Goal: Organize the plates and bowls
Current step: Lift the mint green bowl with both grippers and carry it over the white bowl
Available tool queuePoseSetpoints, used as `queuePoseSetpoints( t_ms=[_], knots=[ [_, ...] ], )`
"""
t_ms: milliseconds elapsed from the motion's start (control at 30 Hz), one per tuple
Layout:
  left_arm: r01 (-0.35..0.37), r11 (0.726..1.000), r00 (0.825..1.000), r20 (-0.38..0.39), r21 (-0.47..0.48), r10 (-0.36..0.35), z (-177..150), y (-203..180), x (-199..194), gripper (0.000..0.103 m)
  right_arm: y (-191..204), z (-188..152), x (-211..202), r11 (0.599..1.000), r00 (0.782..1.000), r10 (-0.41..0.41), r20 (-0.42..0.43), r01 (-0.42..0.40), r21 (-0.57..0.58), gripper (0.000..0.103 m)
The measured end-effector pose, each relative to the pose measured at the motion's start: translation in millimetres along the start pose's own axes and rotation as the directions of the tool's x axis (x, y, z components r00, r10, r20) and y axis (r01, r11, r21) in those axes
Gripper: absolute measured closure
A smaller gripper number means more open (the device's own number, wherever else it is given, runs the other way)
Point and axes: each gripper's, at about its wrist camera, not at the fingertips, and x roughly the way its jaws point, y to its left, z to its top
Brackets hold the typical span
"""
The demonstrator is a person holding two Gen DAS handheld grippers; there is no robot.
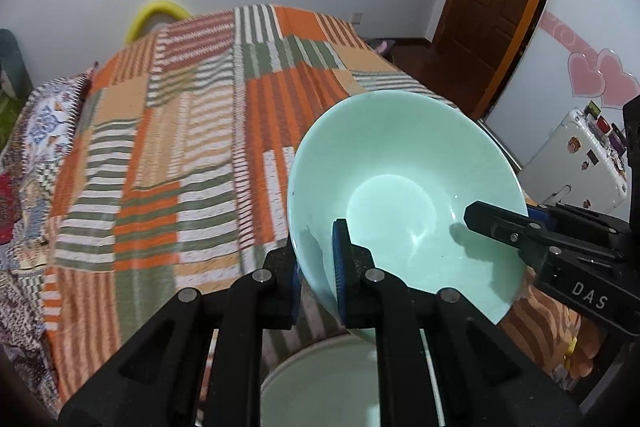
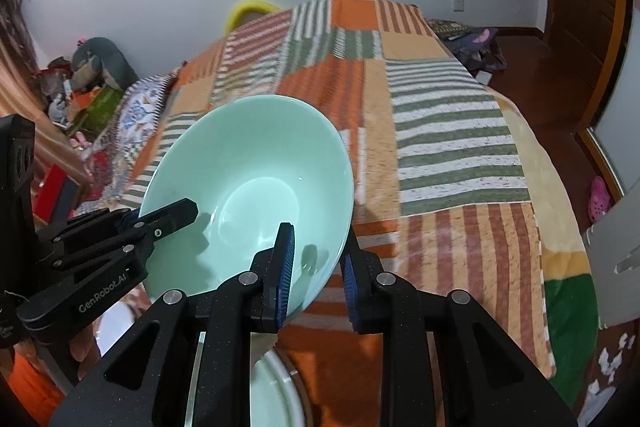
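Both grippers pinch the green bowl's (image 1: pixel 404 195) rim, left gripper (image 1: pixel 318 267) near side, right gripper (image 2: pixel 318 267) opposite, bowl tilted in the air above the striped blanket (image 1: pixel 192 131). Another green dish (image 1: pixel 320 383) sits directly underneath (stacking target, probably), so straight down.

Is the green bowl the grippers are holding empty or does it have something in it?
Empty. The green bowl shows only bare glazed inside, with shadows of the left gripper and right gripper clamped on its rim.
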Motion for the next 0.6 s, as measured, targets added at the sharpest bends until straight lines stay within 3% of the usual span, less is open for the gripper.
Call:
queuePoseSetpoints(
  t_ms=[600],
  knots=[
    [-0.061, 0.993, 0.995, 0.077, -0.100, 0.069, -69, 39, -132, 0.089, 81, -32, -57, 0.988, 0.993, 0.114, 0.041, -0.108, -0.114, 0.082]
  ],
)
